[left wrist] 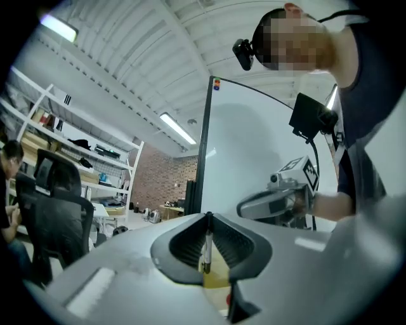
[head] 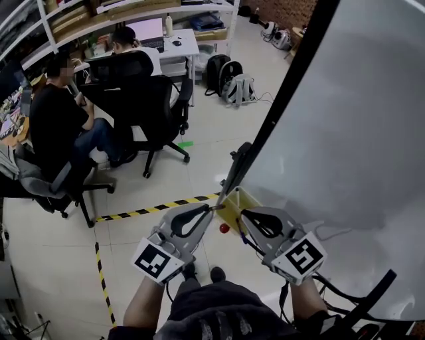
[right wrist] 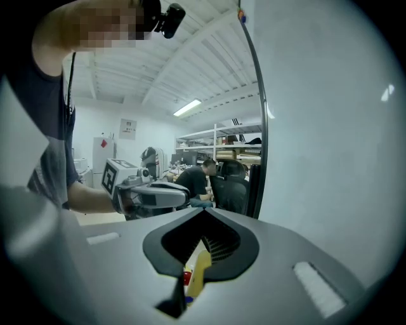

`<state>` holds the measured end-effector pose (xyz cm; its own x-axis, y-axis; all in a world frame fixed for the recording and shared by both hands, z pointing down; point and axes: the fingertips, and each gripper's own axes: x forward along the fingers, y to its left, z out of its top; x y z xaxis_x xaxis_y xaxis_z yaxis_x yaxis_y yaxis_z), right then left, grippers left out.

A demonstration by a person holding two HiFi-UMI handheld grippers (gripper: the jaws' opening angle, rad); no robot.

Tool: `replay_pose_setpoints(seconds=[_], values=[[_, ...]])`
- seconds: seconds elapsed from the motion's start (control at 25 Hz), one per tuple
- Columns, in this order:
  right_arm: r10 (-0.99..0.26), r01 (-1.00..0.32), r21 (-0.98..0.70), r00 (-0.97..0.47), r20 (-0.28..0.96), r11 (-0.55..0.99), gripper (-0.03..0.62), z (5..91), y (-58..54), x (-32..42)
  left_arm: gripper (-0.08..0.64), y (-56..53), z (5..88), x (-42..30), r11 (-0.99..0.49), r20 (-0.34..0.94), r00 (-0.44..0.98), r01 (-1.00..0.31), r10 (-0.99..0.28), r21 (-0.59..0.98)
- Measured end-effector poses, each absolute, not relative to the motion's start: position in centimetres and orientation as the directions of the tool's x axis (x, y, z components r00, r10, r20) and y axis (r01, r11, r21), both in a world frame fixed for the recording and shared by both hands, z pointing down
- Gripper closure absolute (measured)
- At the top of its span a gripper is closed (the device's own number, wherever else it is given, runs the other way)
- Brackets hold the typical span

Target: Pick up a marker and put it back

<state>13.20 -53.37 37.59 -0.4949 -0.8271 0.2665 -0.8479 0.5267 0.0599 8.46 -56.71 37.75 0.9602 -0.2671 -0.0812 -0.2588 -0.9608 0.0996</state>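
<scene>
The left hand-held gripper [left wrist: 208, 219] is closed on a thin marker [left wrist: 205, 247], which stands upright between its jaws. Its tips are at the yellow tray [head: 247, 198] on the lower corner of the whiteboard [head: 352, 119]. The right hand-held gripper [right wrist: 204, 211] is closed with nothing in it, just beside the tray. A small red object [head: 224, 228] shows between the two.

**Shared office-lab workspace**

We list: a large whiteboard [head: 358, 113], black office chairs [head: 159, 109], a surface [head: 187, 45] with a laptop [head: 149, 31], stocked shelving [head: 99, 12], two seated people [head: 56, 116], backpacks [head: 229, 80] on the floor [head: 53, 246], yellow-black hazard tape [head: 156, 208], and a brick wall [left wrist: 166, 184].
</scene>
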Motion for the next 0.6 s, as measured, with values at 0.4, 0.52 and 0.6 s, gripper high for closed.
replay_pose_setpoints(seconds=[0.4, 0.52, 0.6], values=[[-0.781, -0.775, 0.105, -0.609, 0.138, 0.623, 0.592, 33.9, -54.0, 12.2, 0.525, -54.9, 29.7, 6.2, -0.916, -0.072, 0.921, -0.389, -0.384, -0.095], [-0.768, -0.761, 0.107, -0.628, 0.127, 0.64, 0.592, 33.4, -53.7, 11.6, 0.525, -54.1, 28.8, 5.3, -0.899, -0.066, 0.907, -0.42, -0.415, -0.121], [-0.76, -0.753, 0.109, -0.637, 0.128, 0.649, 0.592, 33.3, -53.8, 11.1, 0.525, -54.1, 28.1, 4.4, -0.885, -0.067, 0.895, -0.447, -0.441, -0.13]])
